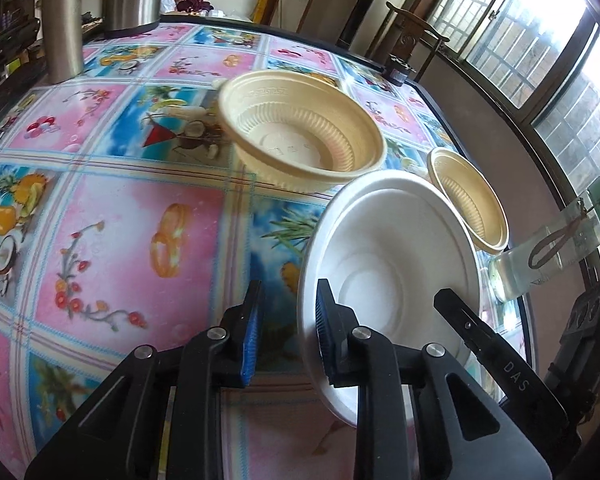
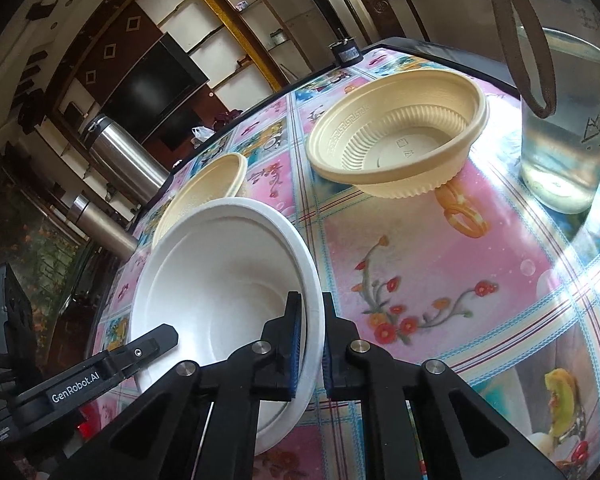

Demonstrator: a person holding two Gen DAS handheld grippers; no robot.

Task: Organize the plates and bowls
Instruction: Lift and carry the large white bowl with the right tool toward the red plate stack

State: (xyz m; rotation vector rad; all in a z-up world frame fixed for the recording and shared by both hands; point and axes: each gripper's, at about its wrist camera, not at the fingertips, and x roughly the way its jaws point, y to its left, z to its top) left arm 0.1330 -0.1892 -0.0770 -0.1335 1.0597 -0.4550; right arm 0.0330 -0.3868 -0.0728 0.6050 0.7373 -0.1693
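The right tool (image 2: 310,344) pinched the white bowl (image 2: 220,280) by its rim. The left tool (image 1: 286,332) hung open beside it, nearer the large beige bowl (image 1: 300,132) toward the counter's (image 1: 132,220) far edge.

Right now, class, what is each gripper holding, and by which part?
The right gripper pinches the white bowl by its rim. The left gripper is open, holding nothing.

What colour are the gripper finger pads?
Blue pads, seen best in the left wrist view.
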